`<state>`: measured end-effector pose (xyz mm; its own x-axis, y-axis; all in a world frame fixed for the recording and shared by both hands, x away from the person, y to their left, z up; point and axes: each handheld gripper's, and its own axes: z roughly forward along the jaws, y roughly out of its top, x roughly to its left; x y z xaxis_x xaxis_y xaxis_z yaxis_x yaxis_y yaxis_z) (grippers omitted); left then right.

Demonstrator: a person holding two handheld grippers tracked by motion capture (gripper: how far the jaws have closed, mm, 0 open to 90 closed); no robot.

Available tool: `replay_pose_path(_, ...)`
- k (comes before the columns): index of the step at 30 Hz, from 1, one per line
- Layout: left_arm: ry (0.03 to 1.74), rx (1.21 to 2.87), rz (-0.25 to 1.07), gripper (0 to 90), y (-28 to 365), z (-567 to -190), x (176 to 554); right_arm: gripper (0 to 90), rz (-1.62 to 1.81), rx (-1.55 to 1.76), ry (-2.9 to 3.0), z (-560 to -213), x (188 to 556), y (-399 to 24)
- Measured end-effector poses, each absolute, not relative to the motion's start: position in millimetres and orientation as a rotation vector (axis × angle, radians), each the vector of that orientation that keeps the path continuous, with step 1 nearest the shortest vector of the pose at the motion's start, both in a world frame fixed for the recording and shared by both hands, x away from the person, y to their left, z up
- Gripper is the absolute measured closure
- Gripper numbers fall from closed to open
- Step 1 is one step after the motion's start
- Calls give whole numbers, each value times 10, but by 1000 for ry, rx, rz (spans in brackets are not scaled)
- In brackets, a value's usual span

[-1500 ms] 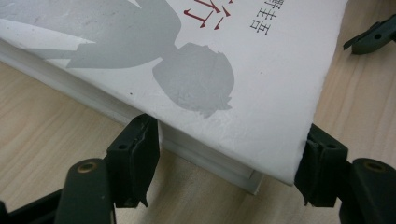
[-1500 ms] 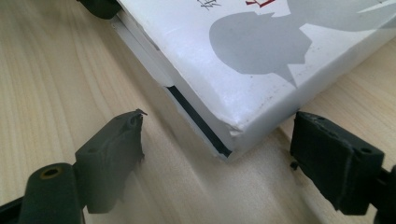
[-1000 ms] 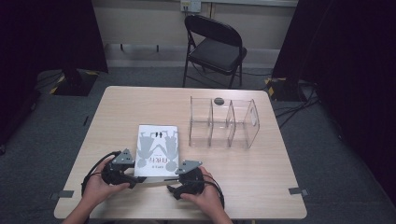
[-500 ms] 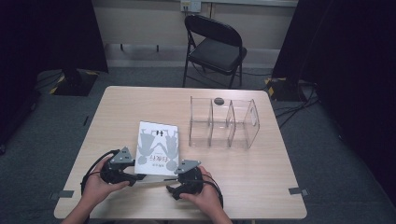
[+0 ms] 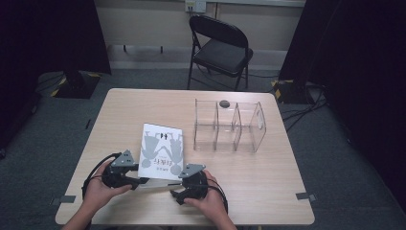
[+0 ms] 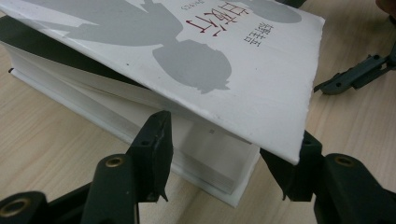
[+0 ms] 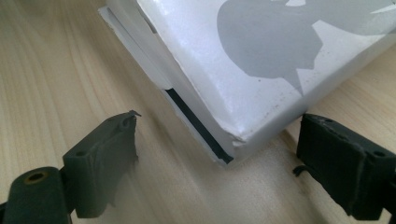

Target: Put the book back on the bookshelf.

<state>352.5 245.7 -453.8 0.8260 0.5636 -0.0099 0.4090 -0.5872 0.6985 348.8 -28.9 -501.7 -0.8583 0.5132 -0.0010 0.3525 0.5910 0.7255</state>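
The white book [image 5: 161, 152] lies on the tabletop [image 5: 249, 182] near the person's edge, a little left of the middle, with the clear divided rack [image 5: 229, 125] standing well apart behind it to the right. The left tool [image 6: 224, 158] is at the book's near left corner. Its jaws have just been closing and the front cover, already lifted from the pages, sits between them; one jaw is pushed under the cover, the other is at the cover's outer edge. I cannot tell if the pads press on it yet. The right tool [image 7: 217, 158] is wide open around the near right corner of the book and does not touch it.

The step in hand seems to be getting a hold of the book to pick it up. To do it well, the left tool should not close on the cover alone, because the thin cover will bend and the heavy block of pages will hang down or open. Better to slide one jaw under the whole book and take its full thickness. The right tool should come in deeper over its corner before closing, so both sides lift together and level.
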Motion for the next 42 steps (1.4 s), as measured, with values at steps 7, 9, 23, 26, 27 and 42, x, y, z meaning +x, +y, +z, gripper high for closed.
replay_pose_path(7, 709, 2286, 260, 449, 2467, -4524, 3536, 116, 1078, 683, 2584, -4982, 3527, -275)
replay_pose_path(9, 716, 2274, 250, 453, 2464, -4524, 3537, 100, 1076, 655, 2591, -4985, 3533, -256)
replay_pose_path(23, 707, 2286, 244, 463, 2474, -4516, 3547, 107, 1138, 641, 2508, -4804, 3544, -215)
replay_pose_path(26, 705, 2288, 244, 464, 2476, -4512, 3546, 101, 1145, 609, 2495, -4775, 3532, -143)
replay_pose_path(27, 707, 2285, 242, 464, 2475, -4512, 3546, 107, 1128, 595, 2484, -4763, 3526, -110)
replay_pose_path(42, 731, 2295, 245, 474, 2417, -4433, 3542, 97, 1136, 501, 2420, -4737, 3532, 218)
